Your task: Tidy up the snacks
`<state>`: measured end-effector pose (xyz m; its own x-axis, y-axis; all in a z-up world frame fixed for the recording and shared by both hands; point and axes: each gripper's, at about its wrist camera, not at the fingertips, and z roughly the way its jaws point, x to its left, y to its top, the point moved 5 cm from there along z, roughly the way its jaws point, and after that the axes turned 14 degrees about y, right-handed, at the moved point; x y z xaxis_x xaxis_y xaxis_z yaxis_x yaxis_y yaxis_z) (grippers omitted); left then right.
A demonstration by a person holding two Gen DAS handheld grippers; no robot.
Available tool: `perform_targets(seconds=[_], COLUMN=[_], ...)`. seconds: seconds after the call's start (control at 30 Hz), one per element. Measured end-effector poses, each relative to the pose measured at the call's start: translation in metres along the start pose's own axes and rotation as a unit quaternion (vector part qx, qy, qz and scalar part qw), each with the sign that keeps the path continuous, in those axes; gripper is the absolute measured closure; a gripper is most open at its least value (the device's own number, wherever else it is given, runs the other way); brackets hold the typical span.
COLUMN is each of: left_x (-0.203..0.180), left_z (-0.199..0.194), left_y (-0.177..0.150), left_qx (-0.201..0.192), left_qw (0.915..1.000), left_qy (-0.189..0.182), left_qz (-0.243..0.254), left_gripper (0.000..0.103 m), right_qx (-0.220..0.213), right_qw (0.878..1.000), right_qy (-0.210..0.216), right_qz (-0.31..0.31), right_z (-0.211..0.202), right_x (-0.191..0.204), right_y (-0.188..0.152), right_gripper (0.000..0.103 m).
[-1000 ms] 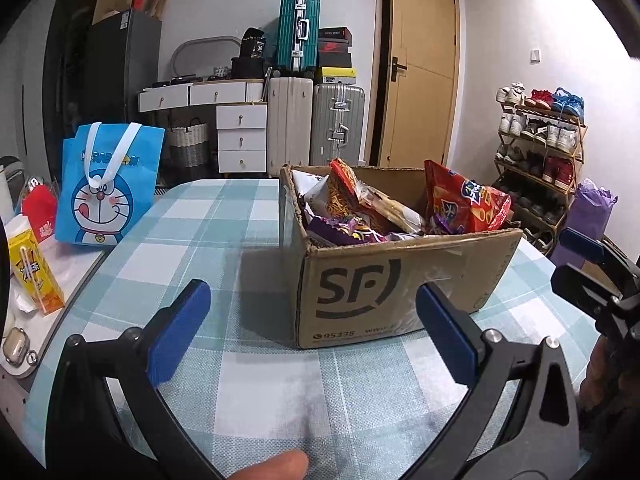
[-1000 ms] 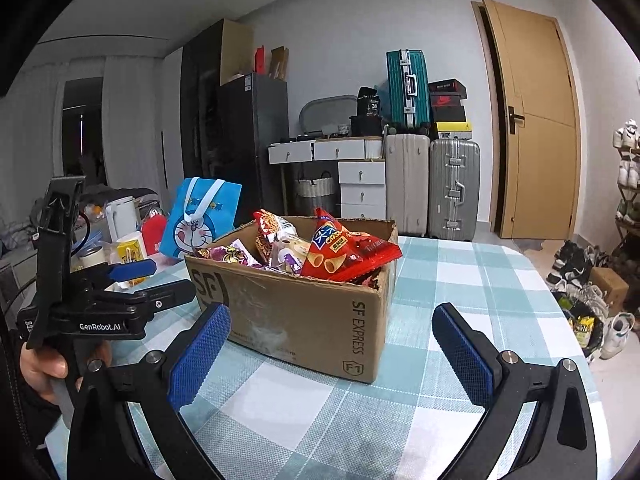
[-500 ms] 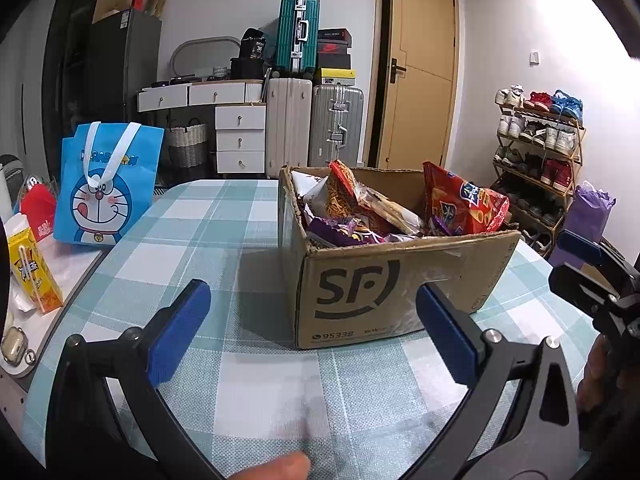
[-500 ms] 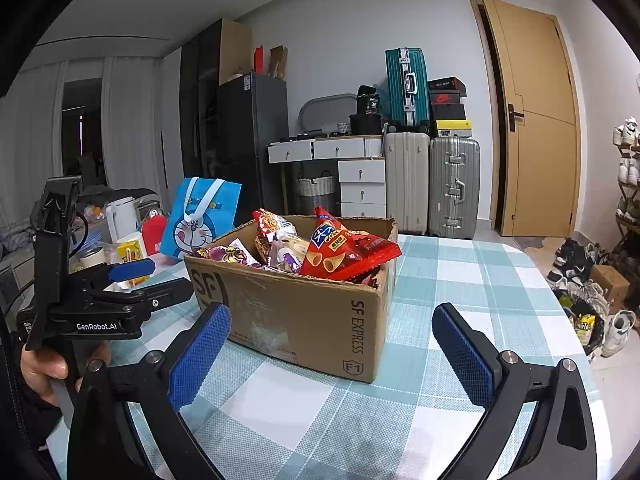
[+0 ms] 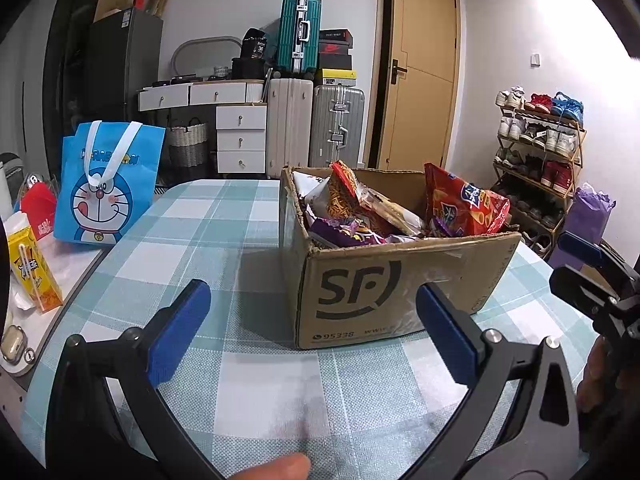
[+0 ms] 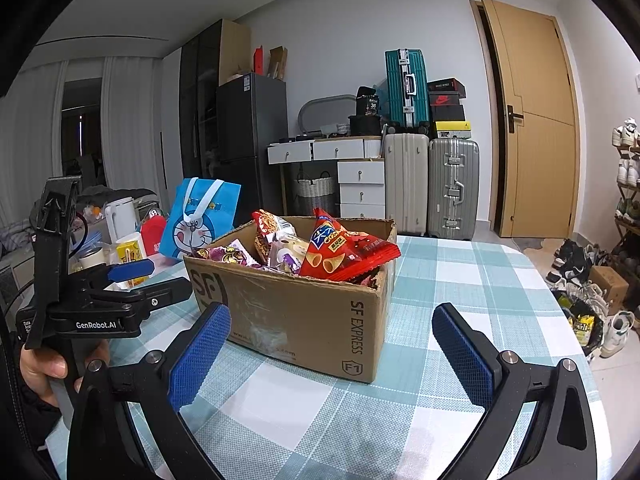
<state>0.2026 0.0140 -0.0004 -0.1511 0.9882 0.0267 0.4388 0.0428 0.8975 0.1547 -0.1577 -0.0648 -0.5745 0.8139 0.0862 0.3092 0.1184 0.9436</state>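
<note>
A brown SF cardboard box (image 5: 400,280) (image 6: 304,312) full of snack bags stands on the checked tablecloth. A red chip bag (image 5: 460,208) (image 6: 344,252) sticks up at one side, with purple and orange packets (image 5: 348,216) beside it. My left gripper (image 5: 316,332) is open and empty, just in front of the box. My right gripper (image 6: 332,348) is open and empty, facing the box's corner. Each gripper shows in the other's view: the left one (image 6: 132,280) and the right one (image 5: 588,268).
A blue Doraemon bag (image 5: 108,188) (image 6: 204,220) stands at the table's left. A yellow drink carton (image 5: 34,272), a red item (image 5: 38,208) and a kettle (image 6: 120,216) sit on a side surface. Suitcases (image 5: 316,128), drawers, a door and a shoe rack (image 5: 536,152) stand behind.
</note>
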Motion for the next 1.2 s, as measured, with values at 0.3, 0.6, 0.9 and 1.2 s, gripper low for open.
perform_targets(seconds=[0.3,0.6,0.9,1.2], left_x=[0.0003,0.0003,0.0009,0.0011], left_z=[0.0001,0.0003,0.0001,0.0009], left_y=[-0.0001,-0.0001,-0.0001,-0.0024], left_qx=[0.000,0.000,0.000,-0.001], left_qw=[1.0000,1.0000,1.0000,1.0000], left_qy=[0.000,0.000,0.000,0.004], left_qz=[-0.001,-0.001,-0.001,0.000], left_gripper=[0.000,0.000,0.000,0.000], right_qx=[0.000,0.000,0.000,0.000], right_qw=[1.000,1.000,1.000,1.000], right_qy=[0.000,0.000,0.000,0.000], right_qz=[0.000,0.000,0.000,0.000], right_z=[0.0004,0.0001,0.0000,-0.0001], right_x=[-0.0001,0.0000,-0.0001,-0.0001], right_y=[0.0000,0.0000,0.0001,-0.0003], right_gripper=[0.000,0.000,0.000,0.000])
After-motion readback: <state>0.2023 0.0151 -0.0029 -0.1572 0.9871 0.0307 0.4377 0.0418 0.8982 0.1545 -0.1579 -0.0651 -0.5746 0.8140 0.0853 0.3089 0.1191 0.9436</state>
